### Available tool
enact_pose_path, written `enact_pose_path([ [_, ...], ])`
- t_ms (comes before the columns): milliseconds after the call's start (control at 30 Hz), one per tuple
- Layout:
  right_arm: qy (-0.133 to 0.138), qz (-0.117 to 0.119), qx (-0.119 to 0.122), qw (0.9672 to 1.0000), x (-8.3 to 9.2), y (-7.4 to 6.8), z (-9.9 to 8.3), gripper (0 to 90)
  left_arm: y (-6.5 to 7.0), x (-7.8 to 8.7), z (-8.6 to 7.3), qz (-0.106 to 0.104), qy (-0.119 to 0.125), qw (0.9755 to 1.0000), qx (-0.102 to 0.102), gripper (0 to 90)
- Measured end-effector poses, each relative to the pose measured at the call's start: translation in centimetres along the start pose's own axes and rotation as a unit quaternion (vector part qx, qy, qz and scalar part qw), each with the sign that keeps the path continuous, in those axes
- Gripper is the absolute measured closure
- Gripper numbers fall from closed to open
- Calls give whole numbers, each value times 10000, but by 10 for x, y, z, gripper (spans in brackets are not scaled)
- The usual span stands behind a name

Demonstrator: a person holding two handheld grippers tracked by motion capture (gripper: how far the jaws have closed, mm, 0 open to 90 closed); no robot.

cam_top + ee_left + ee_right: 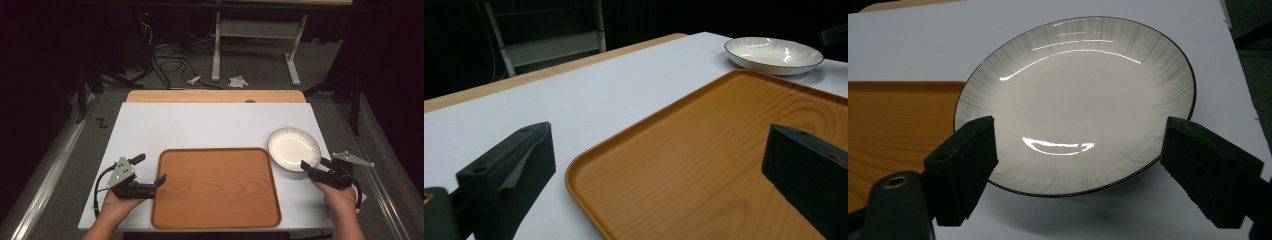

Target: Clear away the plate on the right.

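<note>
Plate: the round white ceramic plate with a thin dark rim [1075,105] is lying on the white table sheet [200,125], just beside the tray's far right corner.
Right gripper [1078,165]: its jaws are standing apart around the plate's near rim, not pressing.
Left gripper [659,165]: its jaws are gaping wide over the rectangular orange wooden tray [704,165]'s corner, holding nothing.

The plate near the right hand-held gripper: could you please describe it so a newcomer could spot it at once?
On the white table top, look just past the right far corner of the wooden tray. There sits the plate: round, shallow, glossy white with a thin dark rim.
</note>
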State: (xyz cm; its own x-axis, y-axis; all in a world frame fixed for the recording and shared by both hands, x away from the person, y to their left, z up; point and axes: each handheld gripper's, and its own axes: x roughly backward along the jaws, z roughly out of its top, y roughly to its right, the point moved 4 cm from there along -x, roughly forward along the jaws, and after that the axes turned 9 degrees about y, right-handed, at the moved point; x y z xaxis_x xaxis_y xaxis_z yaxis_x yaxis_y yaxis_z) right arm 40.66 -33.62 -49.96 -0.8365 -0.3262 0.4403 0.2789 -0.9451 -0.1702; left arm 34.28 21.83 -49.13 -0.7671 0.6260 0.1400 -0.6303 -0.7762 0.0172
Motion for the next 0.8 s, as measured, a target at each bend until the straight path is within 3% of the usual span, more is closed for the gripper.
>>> enact_pose_path([
  [233,-46,-134,-119,9998,-3,4,-1,198,0,2,0,-17,12,10000,-3,17],
  [433,-98,-267,-419,9987,-7,10,-3,267,1,7,-2,2,-13,10000,-25,16],
  [533,-190,-354,-720,9966,-11,17,-4,344,1,10,-3,33,-31,10000,-18,17],
  [600,-185,-361,-755,9963,-12,20,-3,361,-1,13,-3,71,-17,10000,-17,17],
  [633,-209,-394,-965,9943,-14,25,-4,372,-2,15,-3,106,1,9999,8,16],
  [667,-209,-394,-965,9943,-14,25,-4,372,-2,15,-3,106,1,9999,8,16],
  [700,-281,-389,-1150,9922,-16,28,-5,386,-3,16,-4,136,3,9999,25,16],
  [800,-296,-388,-1359,9895,-18,31,-6,397,-3,17,-4,143,-10,9999,18,16],
])
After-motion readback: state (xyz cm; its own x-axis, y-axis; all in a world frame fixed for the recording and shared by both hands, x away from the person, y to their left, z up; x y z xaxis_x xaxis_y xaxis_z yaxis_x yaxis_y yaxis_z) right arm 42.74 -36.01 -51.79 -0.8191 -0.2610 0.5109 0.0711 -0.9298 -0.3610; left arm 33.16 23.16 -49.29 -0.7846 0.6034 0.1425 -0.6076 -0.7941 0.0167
